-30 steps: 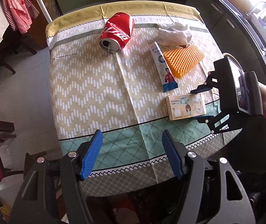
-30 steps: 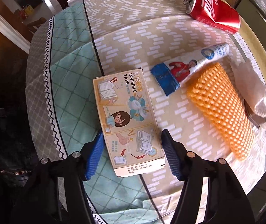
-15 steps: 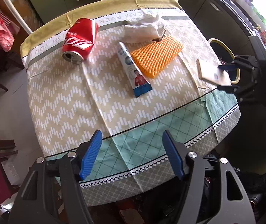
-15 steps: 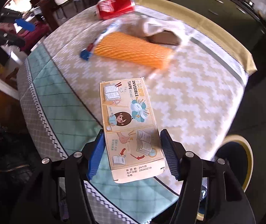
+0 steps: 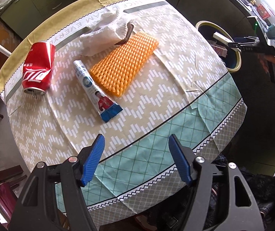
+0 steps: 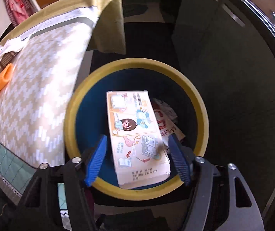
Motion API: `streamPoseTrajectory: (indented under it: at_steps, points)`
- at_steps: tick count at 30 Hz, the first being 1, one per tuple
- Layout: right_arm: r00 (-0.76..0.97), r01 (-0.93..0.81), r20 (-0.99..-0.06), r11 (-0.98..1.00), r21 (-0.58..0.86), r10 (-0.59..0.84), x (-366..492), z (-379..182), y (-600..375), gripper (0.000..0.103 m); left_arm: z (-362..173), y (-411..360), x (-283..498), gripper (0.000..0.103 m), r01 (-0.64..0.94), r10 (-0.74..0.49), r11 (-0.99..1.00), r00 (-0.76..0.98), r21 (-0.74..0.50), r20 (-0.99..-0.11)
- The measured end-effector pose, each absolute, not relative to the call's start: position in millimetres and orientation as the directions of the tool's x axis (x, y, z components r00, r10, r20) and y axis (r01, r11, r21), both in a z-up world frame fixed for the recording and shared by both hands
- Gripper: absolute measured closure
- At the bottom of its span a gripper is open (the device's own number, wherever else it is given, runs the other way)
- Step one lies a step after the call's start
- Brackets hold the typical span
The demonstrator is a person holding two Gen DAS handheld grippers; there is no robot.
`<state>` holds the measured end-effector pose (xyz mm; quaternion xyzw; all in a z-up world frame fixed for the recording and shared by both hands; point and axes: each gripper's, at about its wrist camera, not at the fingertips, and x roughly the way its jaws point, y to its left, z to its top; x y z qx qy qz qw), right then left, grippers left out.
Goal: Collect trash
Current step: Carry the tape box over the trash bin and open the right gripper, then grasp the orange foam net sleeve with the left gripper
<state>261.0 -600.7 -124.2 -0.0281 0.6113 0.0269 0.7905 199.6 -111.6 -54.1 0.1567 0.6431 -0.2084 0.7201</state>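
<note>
Grippers first: your right gripper (image 6: 137,160), black-framed with blue ribbed pads, points down over the round blue bin with the yellow rim (image 6: 203,115) that stands on the floor beside the table. Its jaws have just been opening; the flat cardboard box printed with cartoon figures (image 6: 135,132) lies between the pads, with a clear gap on the left side and a narrow gap, at most, on the right, so it is no longer clamped. The box sits over the bin mouth, and other paper trash (image 6: 166,123) lies inside beneath it. Your left gripper (image 5: 137,158) hangs above the near, green-checked edge of the patterned tablecloth (image 5: 156,134) with its jaws apart and nothing between them. Beyond it, on the beige zigzag part of the cloth, lies the flattened white, red and blue tube (image 5: 97,90); just beside it on the right, the orange foam mesh sleeve (image 5: 124,61). Left of the tube lies the dented red drinks can (image 5: 38,67) on its side. Farthest off, the crumpled white paper towel (image 5: 106,32) partly covers a small brown object (image 5: 126,35) whose nature cannot be determined.
</note>
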Motion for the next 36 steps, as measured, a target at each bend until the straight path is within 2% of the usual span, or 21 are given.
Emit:
streamPoseTrajectory:
  at_steps: [7, 16, 31, 34, 36]
  points:
    - [0.297, -0.037, -0.953, 0.998, 0.056, 0.064, 249, -117, -609, 0.023, -63, -138, 225, 0.037, 0.582, -0.089, 0.813, 0.093, -0.019, -0.992]
    - [0.270, -0.095, -0.957, 0.992, 0.083, 0.106, 222, -110, -573, 0.023, -96, -165, 262, 0.034, 0.720, -0.009, 0.684, 0.174, 0.121, -0.985]
    - [0.256, -0.167, -0.957, 0.981, 0.096, 0.137, 204, -101, -542, 0.023, -135, -174, 308, 0.033, 0.753, 0.033, 0.638, 0.183, 0.162, -0.983]
    - [0.258, -0.172, -0.955, 0.980, 0.102, 0.145, 204, -100, -540, 0.023, -136, -170, 315, 0.038, 0.742, 0.031, 0.650, 0.191, 0.165, -0.981]
    - [0.259, -0.174, -0.954, 0.979, 0.106, 0.149, 204, -100, -538, 0.023, -135, -168, 319, 0.053, 0.738, 0.027, 0.654, 0.194, 0.164, -0.981]
